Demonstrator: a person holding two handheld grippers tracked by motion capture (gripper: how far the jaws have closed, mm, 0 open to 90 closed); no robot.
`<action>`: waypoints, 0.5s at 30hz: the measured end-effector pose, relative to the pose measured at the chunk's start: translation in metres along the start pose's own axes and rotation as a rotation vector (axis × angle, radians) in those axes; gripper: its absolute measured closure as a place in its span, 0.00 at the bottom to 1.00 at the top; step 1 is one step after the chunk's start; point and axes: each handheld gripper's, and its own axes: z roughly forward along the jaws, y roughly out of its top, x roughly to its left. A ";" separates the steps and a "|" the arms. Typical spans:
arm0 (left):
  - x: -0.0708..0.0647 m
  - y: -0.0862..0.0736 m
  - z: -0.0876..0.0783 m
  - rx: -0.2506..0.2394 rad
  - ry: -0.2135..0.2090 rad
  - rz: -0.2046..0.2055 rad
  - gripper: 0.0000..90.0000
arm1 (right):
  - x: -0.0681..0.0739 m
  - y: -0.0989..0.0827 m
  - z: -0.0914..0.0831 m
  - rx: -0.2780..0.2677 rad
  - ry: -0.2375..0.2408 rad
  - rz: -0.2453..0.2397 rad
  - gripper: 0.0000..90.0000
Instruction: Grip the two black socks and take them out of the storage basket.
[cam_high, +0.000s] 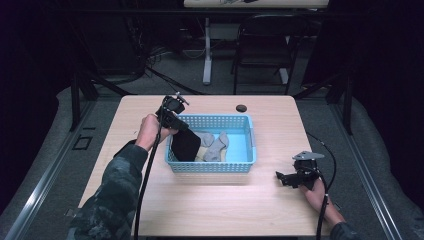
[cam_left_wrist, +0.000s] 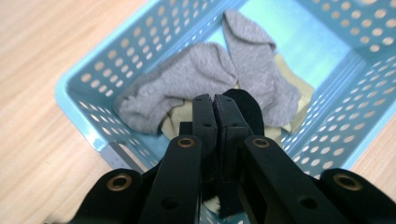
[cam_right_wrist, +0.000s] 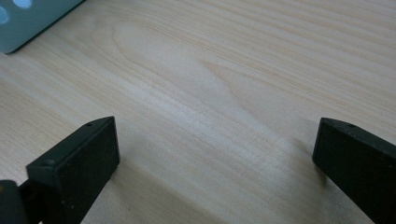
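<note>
Gripping black sock (cam_high: 186, 145) in clenched left hand-held gripper (cam_left_wrist: 215, 121), sock hanging straight below over blue basket (cam_high: 210, 167); right hand-held gripper (cam_high: 290, 178) resting released, well apart.

Soft knit grey sock (cam_left_wrist: 201, 74) and matt black cloth (cam_high: 185, 145) in perforated glossy plastic basket (cam_left_wrist: 84, 88) on smooth wood-grain table (cam_right_wrist: 233, 70).

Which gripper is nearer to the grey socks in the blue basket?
Left. The left gripper is above the basket's left end, shut on a black sock right beside the grey socks. The right gripper rests open on the table, outside the basket.
</note>
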 end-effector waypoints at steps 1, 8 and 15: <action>-0.001 0.002 -0.003 -0.012 -0.001 0.002 0.98 | 0.000 0.000 0.000 0.001 0.001 -0.002 0.00; -0.006 0.012 -0.022 -0.047 0.010 0.021 0.98 | 0.000 0.000 0.000 0.001 0.002 -0.001 0.00; -0.007 0.020 -0.039 -0.083 0.031 0.026 0.98 | 0.000 0.000 0.000 0.002 0.001 -0.001 0.00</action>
